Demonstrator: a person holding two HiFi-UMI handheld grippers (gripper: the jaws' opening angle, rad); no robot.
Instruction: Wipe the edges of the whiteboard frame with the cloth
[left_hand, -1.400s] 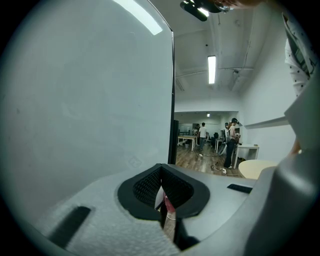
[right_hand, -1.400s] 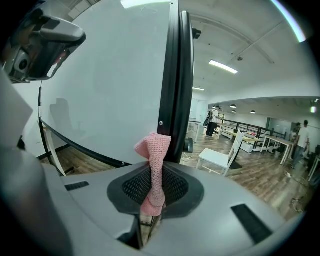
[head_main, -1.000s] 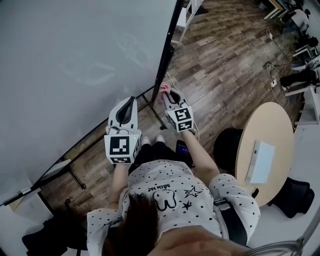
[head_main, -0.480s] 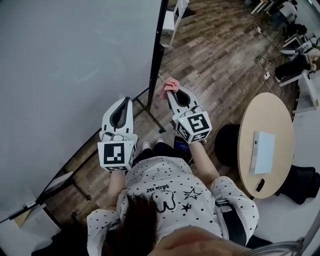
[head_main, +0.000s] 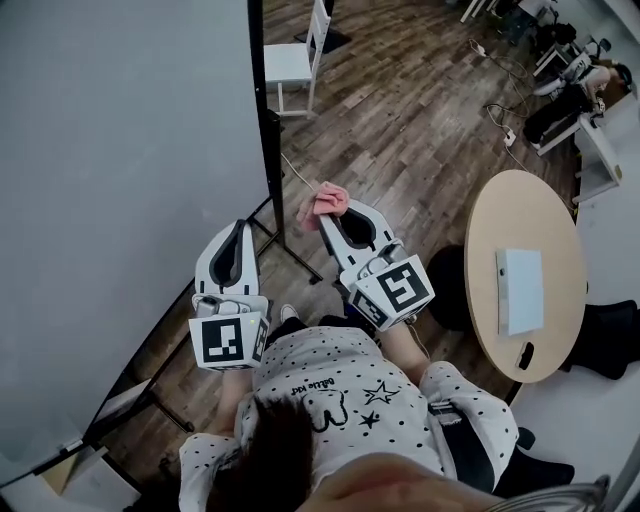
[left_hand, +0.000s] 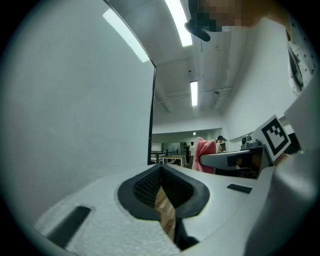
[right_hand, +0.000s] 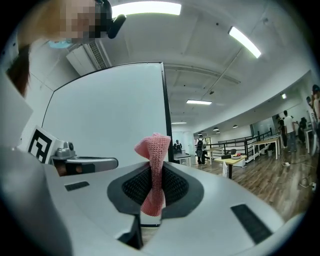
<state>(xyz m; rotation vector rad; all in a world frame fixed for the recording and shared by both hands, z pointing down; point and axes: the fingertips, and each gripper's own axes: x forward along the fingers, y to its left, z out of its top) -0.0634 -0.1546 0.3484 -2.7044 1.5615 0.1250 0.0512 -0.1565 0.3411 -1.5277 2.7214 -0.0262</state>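
Observation:
The whiteboard (head_main: 120, 150) fills the left of the head view, its black frame edge (head_main: 262, 120) running down its right side. My right gripper (head_main: 337, 213) is shut on a pink cloth (head_main: 324, 205), which hangs a little to the right of the frame's lower end without touching it. In the right gripper view the cloth (right_hand: 154, 170) stands bunched between the pads, with the frame edge (right_hand: 165, 110) behind it. My left gripper (head_main: 238, 227) is shut on nothing, in front of the board's lower right corner. In its own view the frame edge (left_hand: 151, 115) and the cloth (left_hand: 204, 154) both show.
The whiteboard's black stand legs (head_main: 290, 250) cross the wooden floor just below the grippers. A white chair (head_main: 290, 65) stands beyond the board. At the right is a round wooden table (head_main: 500, 220) carrying a white box (head_main: 520, 290), with a dark stool (head_main: 450, 290) beside it.
The right gripper with the cloth has come away from the frame's lower right edge and now sits to the right of it. The left gripper has stayed shut and drifted slightly lower.

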